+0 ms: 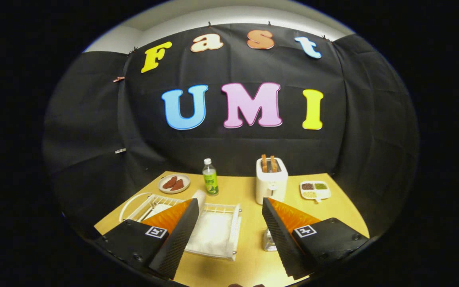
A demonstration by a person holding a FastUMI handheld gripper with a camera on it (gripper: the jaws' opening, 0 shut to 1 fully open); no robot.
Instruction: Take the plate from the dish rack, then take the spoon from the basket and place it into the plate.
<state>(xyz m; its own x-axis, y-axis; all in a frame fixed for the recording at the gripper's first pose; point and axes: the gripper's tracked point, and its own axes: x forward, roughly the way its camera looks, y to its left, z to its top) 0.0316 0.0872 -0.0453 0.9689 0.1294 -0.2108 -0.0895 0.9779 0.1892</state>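
Gripper view looks down along two fingers held wide apart with nothing between them; the gripper (229, 223) hovers above the near part of a yellow wooden bench (249, 251). Just ahead of the left finger (175, 239), and partly hidden by it, sits a white wire dish rack (217, 233) with a pale mat or tray in its bottom. A white plate (201, 199) stands on edge in the rack, its rim rising just past the left fingertip. A curved white wire loop of the rack extends out past the left finger. Beside the right finger (283, 239), a small clear or metallic object (269, 241) peeks out on the bench; what it is cannot be told.

Farther on, a white toaster (271, 185) with two brown slices in its slots stands near the middle of the bench. A bottle (210, 178) with a green label and white cap stands to its left, and beyond that a small round plate of brown food (173, 183). To the toaster's right lies a white divided dish (315, 190) holding dark, green and pale contents. Black cloth (94, 131) walls the booth behind and to both sides, and a pale wall shows above it.
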